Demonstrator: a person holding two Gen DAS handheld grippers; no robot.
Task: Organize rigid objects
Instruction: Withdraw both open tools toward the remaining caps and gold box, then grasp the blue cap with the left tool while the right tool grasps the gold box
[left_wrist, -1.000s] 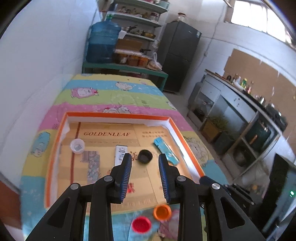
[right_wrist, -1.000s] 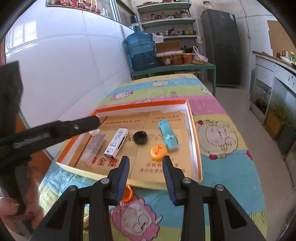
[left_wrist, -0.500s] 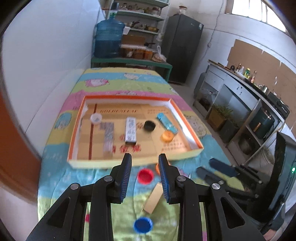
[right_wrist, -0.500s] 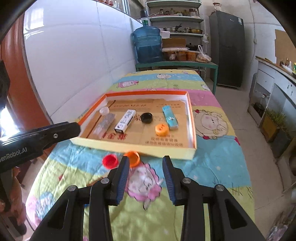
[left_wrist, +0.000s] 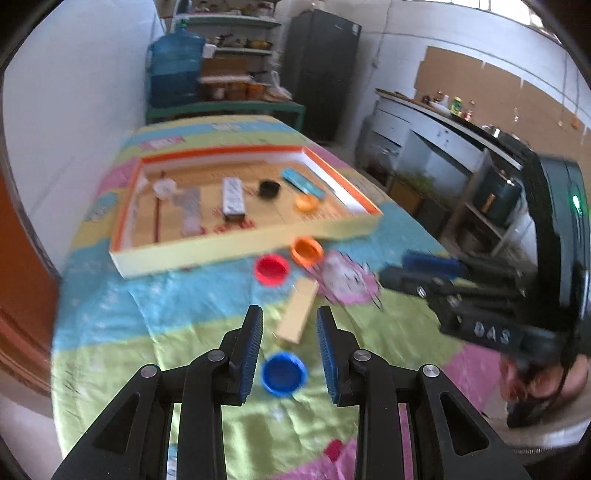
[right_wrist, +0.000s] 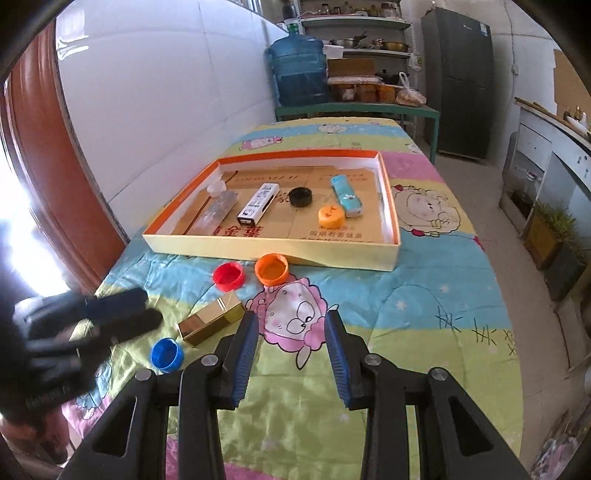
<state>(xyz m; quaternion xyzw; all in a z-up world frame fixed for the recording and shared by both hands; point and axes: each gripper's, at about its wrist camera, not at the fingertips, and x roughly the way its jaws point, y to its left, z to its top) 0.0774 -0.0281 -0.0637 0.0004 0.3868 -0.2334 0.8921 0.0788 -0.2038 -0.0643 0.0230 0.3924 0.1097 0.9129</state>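
Caps and a little box are what I still have to tidy: a round blue plastic cap, a shiny gold cardboard box, a red plastic cap and an orange plastic cap all lie on the bright cartoon quilt, in front of the flat orange-rimmed cardboard tray.

My left gripper hangs over the blue cap with its jaws partly open and nothing in them. My right gripper is partly open too and empty, above the pink sheep on the quilt.

I think the blue cap is next. I should come straight down so one pad lands on each side of it, then close gently. The gold box lies just beside it, so I must not bump that. The left view is blurry, so I can't tell if cap and box touch.

Inside the tray, a black cap, another orange cap and a white box already lie apart.
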